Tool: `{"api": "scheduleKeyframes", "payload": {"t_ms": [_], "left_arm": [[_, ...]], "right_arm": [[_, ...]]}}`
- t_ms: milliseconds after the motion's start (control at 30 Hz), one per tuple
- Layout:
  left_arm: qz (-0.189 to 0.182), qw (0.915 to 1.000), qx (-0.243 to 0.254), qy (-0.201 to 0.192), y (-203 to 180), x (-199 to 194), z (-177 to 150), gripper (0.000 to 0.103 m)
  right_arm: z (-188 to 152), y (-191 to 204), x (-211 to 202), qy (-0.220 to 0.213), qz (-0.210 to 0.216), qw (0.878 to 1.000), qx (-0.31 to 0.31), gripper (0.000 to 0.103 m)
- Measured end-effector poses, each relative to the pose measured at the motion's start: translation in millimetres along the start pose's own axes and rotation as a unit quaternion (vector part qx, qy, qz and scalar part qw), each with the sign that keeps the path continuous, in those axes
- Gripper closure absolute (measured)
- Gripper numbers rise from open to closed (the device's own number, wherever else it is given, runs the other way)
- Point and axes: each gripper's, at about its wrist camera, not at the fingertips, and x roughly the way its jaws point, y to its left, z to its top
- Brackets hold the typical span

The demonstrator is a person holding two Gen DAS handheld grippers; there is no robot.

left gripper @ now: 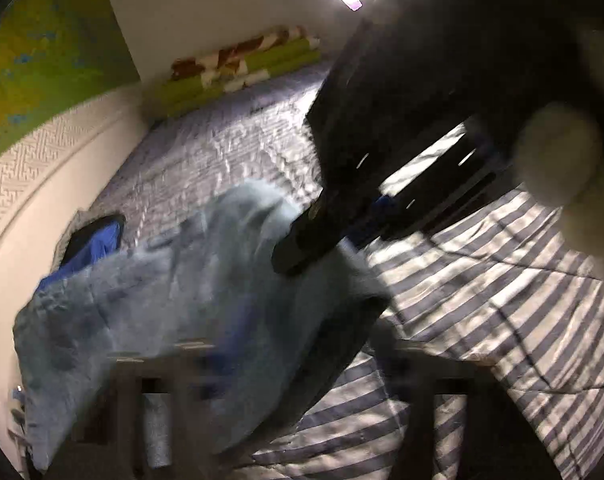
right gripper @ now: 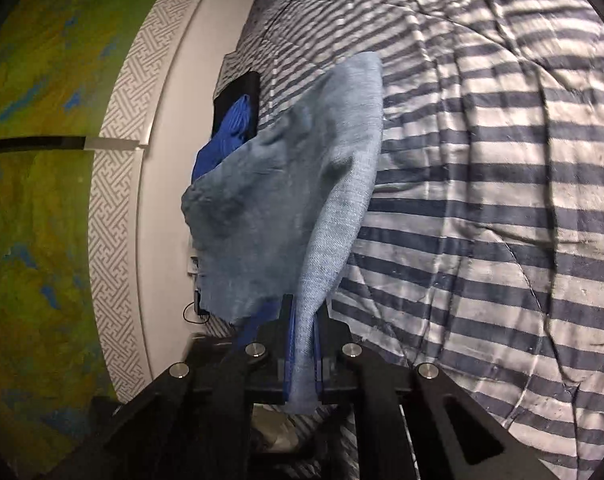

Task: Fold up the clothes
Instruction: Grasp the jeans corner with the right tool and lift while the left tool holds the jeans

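The right gripper point(right gripper: 303, 320) is built of matte black plastic: two flat, narrow fingers rise from a black crossbar, and angled black linkage arms fan out below it, one pierced by a long slot. Four round silver screw heads sit on the linkage joints, two near the middle and two further out. In the left wrist view the left gripper point(left gripper: 298, 364) appears only as blurred dark bars along the lower edge, its detail too smeared to make out.
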Motion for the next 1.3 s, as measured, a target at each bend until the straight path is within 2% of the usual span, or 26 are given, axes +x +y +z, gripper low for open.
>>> {"api": "scheduleKeyframes", "payload": {"t_ms": [33,100,167,200,233,300,467,533,567,667,700,800,867,933,1000,1100,1233,1300], "left_arm": [[-0.002,0.9999,-0.011,-0.001,5,1,-1,0.088],[-0.012,0.9995,-0.028,-0.011,13,-4,-3,0.091],[-0.015,0.9992,-0.033,-0.017,17,-9,-4,0.092],[-0.019,0.9991,-0.031,-0.019,18,-12,-5,0.092],[-0.02,0.9992,-0.028,-0.02,18,-13,-5,0.092],[-0.027,0.9991,-0.025,-0.023,18,-17,-6,0.092],[-0.048,0.9974,-0.039,-0.037,29,-31,-5,0.093],[-0.055,0.9962,-0.053,-0.043,38,-44,-6,0.093],[-0.056,0.9958,-0.057,-0.046,42,-50,-5,0.093],[-0.067,0.9936,-0.069,-0.06,50,-74,0,0.093],[-0.071,0.9928,-0.07,-0.066,48,-86,1,0.094],[-0.076,0.9916,-0.057,-0.087,28,-125,10,0.094],[-0.085,0.9904,-0.051,-0.097,14,-146,13,0.094],[-0.111,0.9876,-0.045,-0.101,-9,-171,14,0.094],[-0.128,0.9861,-0.028,-0.102,-33,-187,11,0.094],[-0.175,0.9807,-0.011,-0.086,-80,-203,1,0.094],[-0.219,0.9727,0.029,-0.071,-157,-216,-16,0.094],[-0.237,0.9689,0.041,-0.058,-188,-215,-22,0.094]], "right_arm": [[0,2,-2,0.002,-0.006,1.0,-0.01,0.094],[4,4,-8,-0.003,-0.025,0.999,-0.032,0.09],[11,2,-13,-0.02,-0.034,0.998,-0.04,0.076],[18,0,-17,-0.036,-0.05,0.997,-0.042,0.065],[26,-1,-17,-0.047,-0.066,0.996,-0.042,0.059],[48,-6,-10,-0.048,-0.07,0.996,-0.029,0.055],[98,-15,21,-0.06,-0.075,0.995,0.001,0.056],[104,-10,28,-0.067,-0.062,0.996,0.009,0.091],[102,-2,28,-0.067,-0.061,0.996,0.003,0.092],[85,28,7,-0.096,-0.079,0.991,-0.052,0.096],[82,34,-5,-0.105,-0.073,0.99,-0.054,0.096],[65,53,-47,-0.121,-0.055,0.989,-0.06,0.097],[43,66,-82,-0.141,-0.067,0.984,-0.079,0.097],[21,69,-114,-0.155,-0.083,0.981,-0.083,0.097],[-1,60,-146,-0.165,-0.101,0.978,-0.075,0.097],[-38,30,-194,-0.181,-0.123,0.975,-0.049,0.097],[-91,-23,-256,-0.22,-0.136,0.966,-0.004,0.097],[-107,-50,-272,-0.228,-0.145,0.962,0.023,0.097]]}}
